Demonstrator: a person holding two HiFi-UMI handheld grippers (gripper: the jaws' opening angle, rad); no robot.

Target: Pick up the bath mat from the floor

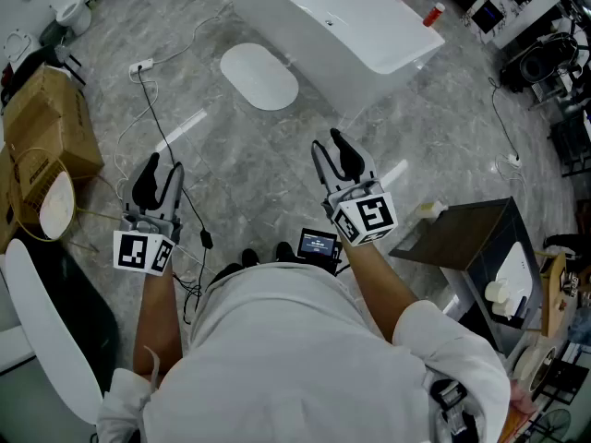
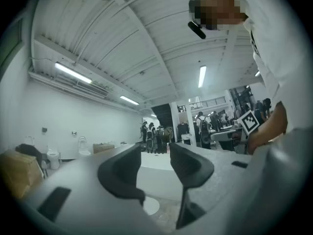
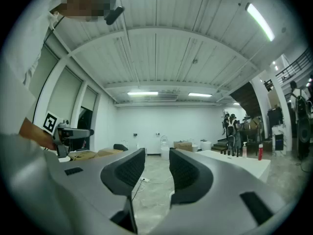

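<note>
Standing off from the target; approach step, no contact made.

Head view: white oval bath mat [image 1: 259,76] lies flat on the grey marbled floor [image 1: 249,169], far centre, just beside the near-left wall of the long white bathtub [image 1: 343,18]. Left hand-held gripper [image 1: 164,166] and right hand-held gripper [image 1: 327,141] are held near the body, both well apart from the mat, pointing toward it.

Left gripper view: left hand-held gripper [image 2: 155,151] released, jaws apart, nothing between them but the tub's white side. A pale rounded patch low in the gap is probably the mat [image 2: 149,205].

Right gripper view: right hand-held gripper [image 3: 157,155] likewise released and empty; floor and a loose cable [image 3: 138,182] show through the gap. Mat not made out here, so only the head view fixes its position.

Judgement: next move calls for going forward and low, then taking the mat's thin near edge. The flat edge may slide rather than lift.
</note>
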